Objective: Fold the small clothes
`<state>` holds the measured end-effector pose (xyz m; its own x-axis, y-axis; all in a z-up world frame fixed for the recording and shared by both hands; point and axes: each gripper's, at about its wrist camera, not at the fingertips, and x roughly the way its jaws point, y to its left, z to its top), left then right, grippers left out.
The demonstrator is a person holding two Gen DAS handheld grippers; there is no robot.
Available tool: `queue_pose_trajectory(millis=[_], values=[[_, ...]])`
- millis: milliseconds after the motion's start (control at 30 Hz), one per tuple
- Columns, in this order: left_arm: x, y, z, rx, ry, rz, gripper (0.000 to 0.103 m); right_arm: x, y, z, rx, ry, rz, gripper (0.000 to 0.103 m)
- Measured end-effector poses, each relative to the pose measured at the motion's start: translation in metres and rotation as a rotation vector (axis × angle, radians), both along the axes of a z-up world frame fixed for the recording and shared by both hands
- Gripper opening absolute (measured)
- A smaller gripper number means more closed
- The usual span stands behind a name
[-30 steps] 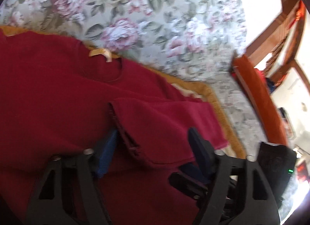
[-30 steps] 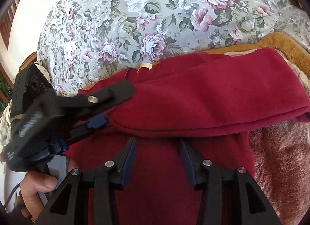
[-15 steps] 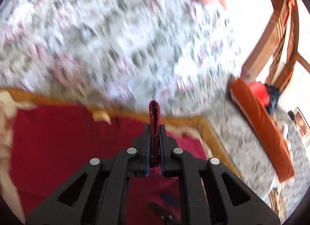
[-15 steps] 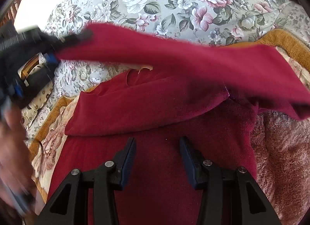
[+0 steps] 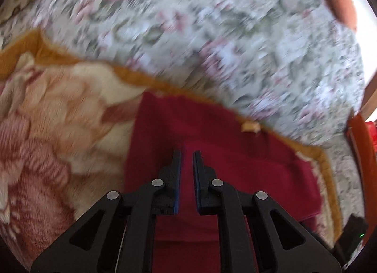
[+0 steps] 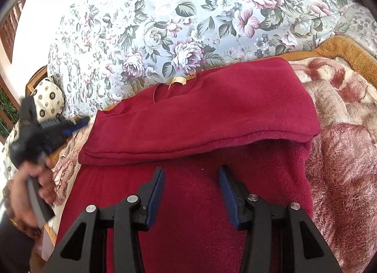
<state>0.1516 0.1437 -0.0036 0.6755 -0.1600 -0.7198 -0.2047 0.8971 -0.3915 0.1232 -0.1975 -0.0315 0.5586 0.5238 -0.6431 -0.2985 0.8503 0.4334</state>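
A dark red sweater (image 6: 200, 117) lies on a plush blanket, its sleeves folded across the chest and a cream neck label (image 6: 178, 81) at the collar. My right gripper (image 6: 191, 174) is open and empty, just above the sweater's lower body. My left gripper (image 5: 186, 155) has its jaws a narrow gap apart with nothing between them, hovering over the sweater (image 5: 212, 146); this view is motion-blurred. The left gripper also shows at the left of the right wrist view (image 6: 77, 123), off the sweater's left edge, held by a hand.
The pink and cream plush blanket (image 6: 341, 136) with an orange border covers the bed. A floral pillow (image 6: 179, 21) lies behind the sweater. A small patterned cushion (image 6: 48, 98) sits far left. An orange-red object (image 5: 360, 160) is at the right.
My left gripper took the sleeve, lifted it across the chest, laid it down and let go. It then moved left off the sweater. My right gripper stayed still.
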Motion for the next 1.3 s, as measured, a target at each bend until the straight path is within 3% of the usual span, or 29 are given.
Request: queue_pose_trajectory(millis=[100, 200, 300, 400, 467, 533, 567, 700, 767, 900, 933, 1033, 1067, 1167, 1300], values=[[-0.012, 0.007, -0.005, -0.026, -0.019, 0.033, 0.029, 0.001, 0.000, 0.000, 0.002, 0.001, 0.000, 0.046], [-0.026, 0.001, 0.009, -0.030, -0.123, 0.027, 0.034, 0.000, 0.000, 0.000, 0.003, 0.001, -0.001, 0.046], [-0.023, -0.021, 0.018, -0.042, -0.186, -0.065, 0.034, 0.000, -0.001, -0.001, 0.008, 0.003, -0.001, 0.046], [-0.009, -0.040, 0.006, -0.019, -0.144, -0.124, 0.034, 0.000, -0.003, 0.000, 0.018, 0.007, -0.004, 0.046], [0.001, -0.048, -0.022, 0.069, -0.022, -0.136, 0.033, -0.004, -0.009, 0.003, 0.050, 0.019, -0.007, 0.045], [-0.005, -0.043, -0.019, 0.030, -0.057, -0.119, 0.033, -0.009, -0.027, 0.014, 0.107, 0.043, 0.004, 0.045], [-0.008, -0.039, -0.021, 0.001, -0.054, -0.111, 0.033, -0.015, -0.042, 0.024, 0.119, 0.004, 0.000, 0.045], [-0.016, -0.032, -0.021, -0.024, -0.086, -0.099, 0.033, -0.012, -0.090, 0.055, 0.005, -0.155, -0.093, 0.045], [-0.017, -0.033, -0.020, -0.010, -0.086, -0.097, 0.033, 0.005, -0.093, 0.061, -0.053, -0.172, -0.041, 0.045], [-0.018, -0.034, -0.023, -0.021, -0.090, -0.089, 0.033, 0.038, -0.055, 0.056, -0.251, -0.198, 0.173, 0.043], [-0.019, -0.033, -0.023, -0.025, -0.092, -0.086, 0.033, 0.043, -0.051, 0.053, -0.258, -0.203, 0.199, 0.042], [-0.020, -0.035, -0.023, -0.022, -0.094, -0.083, 0.033, 0.058, -0.039, 0.016, -0.337, -0.115, 0.276, 0.041], [-0.020, -0.035, -0.024, -0.021, -0.094, -0.083, 0.033, 0.058, -0.040, 0.001, -0.358, -0.124, 0.300, 0.042], [-0.021, -0.034, -0.024, -0.024, -0.099, -0.080, 0.033, 0.063, -0.050, 0.002, -0.309, -0.094, 0.267, 0.042], [-0.022, -0.035, -0.024, -0.010, -0.111, -0.072, 0.033, 0.067, -0.039, 0.011, -0.369, -0.051, 0.264, 0.043]])
